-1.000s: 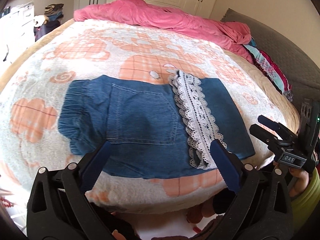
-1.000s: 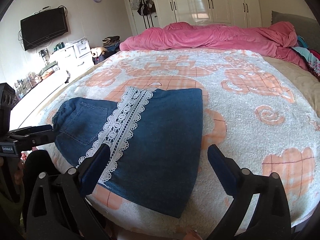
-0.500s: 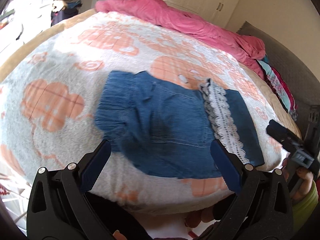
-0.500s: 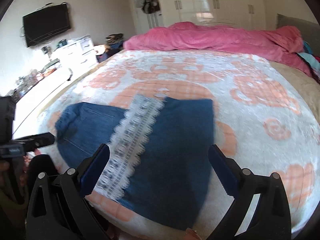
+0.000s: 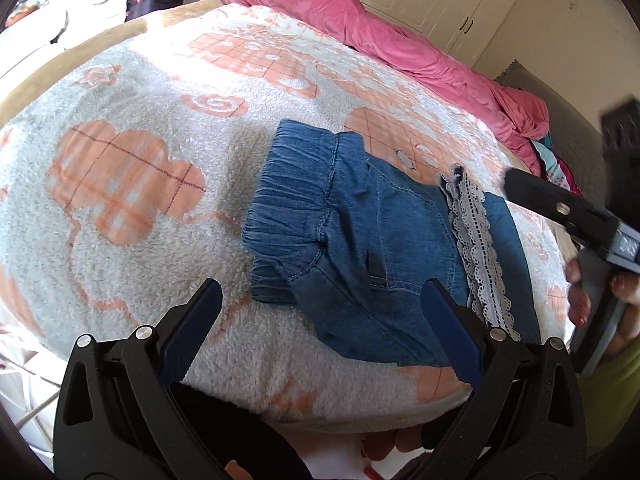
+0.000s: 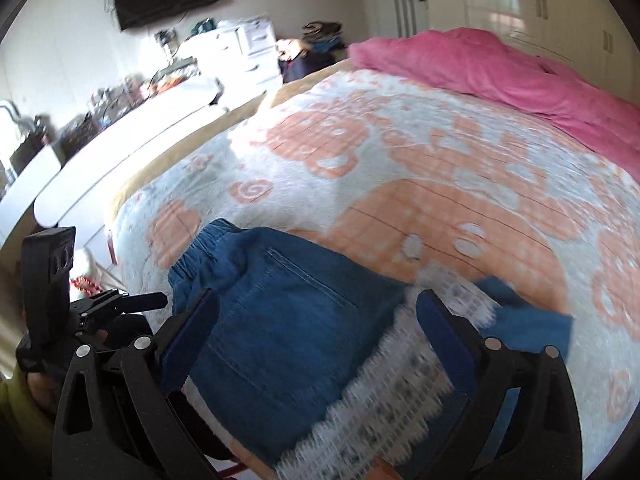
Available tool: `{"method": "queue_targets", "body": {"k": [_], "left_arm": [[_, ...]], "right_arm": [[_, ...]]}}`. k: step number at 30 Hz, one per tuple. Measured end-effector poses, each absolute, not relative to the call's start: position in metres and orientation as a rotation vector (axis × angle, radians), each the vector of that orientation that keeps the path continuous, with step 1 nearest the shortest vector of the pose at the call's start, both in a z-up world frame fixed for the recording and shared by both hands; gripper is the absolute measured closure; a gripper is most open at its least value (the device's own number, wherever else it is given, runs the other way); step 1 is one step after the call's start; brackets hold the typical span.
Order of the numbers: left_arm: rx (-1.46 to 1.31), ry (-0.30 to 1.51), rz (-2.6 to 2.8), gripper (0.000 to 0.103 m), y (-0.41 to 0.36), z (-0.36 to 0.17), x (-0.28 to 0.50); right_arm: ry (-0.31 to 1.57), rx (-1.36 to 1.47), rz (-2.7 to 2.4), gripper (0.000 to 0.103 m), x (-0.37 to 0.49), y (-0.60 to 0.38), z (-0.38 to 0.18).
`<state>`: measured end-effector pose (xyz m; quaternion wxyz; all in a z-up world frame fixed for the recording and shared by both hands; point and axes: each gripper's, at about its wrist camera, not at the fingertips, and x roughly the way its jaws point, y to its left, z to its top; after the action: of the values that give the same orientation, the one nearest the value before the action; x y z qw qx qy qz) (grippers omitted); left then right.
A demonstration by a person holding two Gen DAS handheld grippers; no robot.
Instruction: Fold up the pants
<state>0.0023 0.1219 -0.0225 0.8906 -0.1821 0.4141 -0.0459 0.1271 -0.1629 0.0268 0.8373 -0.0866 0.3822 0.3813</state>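
Pants: I see the small blue denim pants with a white lace band [image 5: 360, 248] lying near the front edge of the bed, on the fluffy white blanket with orange plaid shapes [image 5: 132, 184]. They look already doubled over – the gathered elastic waistband [image 5: 292, 184] points left, the lace band [image 5: 476, 240] crosses them toward the right.

Left gripper: my left gripper [image 5: 320, 320] hovers just in front of the pants with its blue pads spread wide, nothing between them.

Right gripper: my right gripper [image 6: 320, 328] hangs over the middle of the pants, pads wide apart and empty as well. This view is motion-blurred, so I cannot tell whether the pads touch the cloth.

Handling: I judge the denim light and limp, soft enough to sag from a single pinch, yet thick where layers stack. The lace looks delicate and could snag on the serrated pads.

Where to grip: I would pinch the waistband at its near and far corners – the gathered elastic gives a firm bite – and keep off the lace.

Risk: the fleecy blanket may drag against the denim and rumple the lower layer during a fold.

Background: a crumpled pink duvet [image 5: 360, 28] lies well apart, at the head of the bed.
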Motion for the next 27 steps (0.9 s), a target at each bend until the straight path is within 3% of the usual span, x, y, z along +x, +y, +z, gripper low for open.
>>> {"method": "queue_targets", "body": {"k": [1,2,3,5,19,20,21,24,27], "left_arm": [[-0.384,0.86,-0.097,0.018,0.123,-0.025,0.004],[-0.406,0.864,-0.11,0.033,0.124,-0.028,0.006],[-0.429,0.868,-0.123,0.04,0.125,-0.031,0.008],[-0.446,0.875,-0.12,0.045,0.127,-0.037,0.011],[-0.495,0.856,-0.153,0.047,0.133,-0.049,0.019],[-0.493,0.854,-0.153,0.046,0.131,-0.048,0.021],[-0.488,0.854,-0.15,0.046,0.13,-0.048,0.021],[-0.455,0.858,-0.131,0.046,0.121,-0.046,0.023],[-0.469,0.842,-0.157,0.048,0.113,-0.038,0.021]], "right_arm": [[0.828,-0.21,0.83,0.005,0.131,-0.148,0.025],[0.838,-0.225,0.84,0.005,0.133,-0.137,0.023],[0.85,-0.236,0.851,0.005,0.135,-0.127,0.022],[0.874,-0.253,0.888,0.005,0.139,-0.108,0.019],[1.06,-0.306,1.028,0.006,0.168,-0.031,-0.022],[1.061,-0.31,1.033,0.021,0.168,-0.029,-0.027],[1.069,-0.309,1.046,0.045,0.167,-0.027,-0.031],[1.069,-0.254,1.097,0.061,0.163,-0.034,-0.031],[1.027,-0.196,1.128,0.066,0.158,-0.056,-0.017]]}}
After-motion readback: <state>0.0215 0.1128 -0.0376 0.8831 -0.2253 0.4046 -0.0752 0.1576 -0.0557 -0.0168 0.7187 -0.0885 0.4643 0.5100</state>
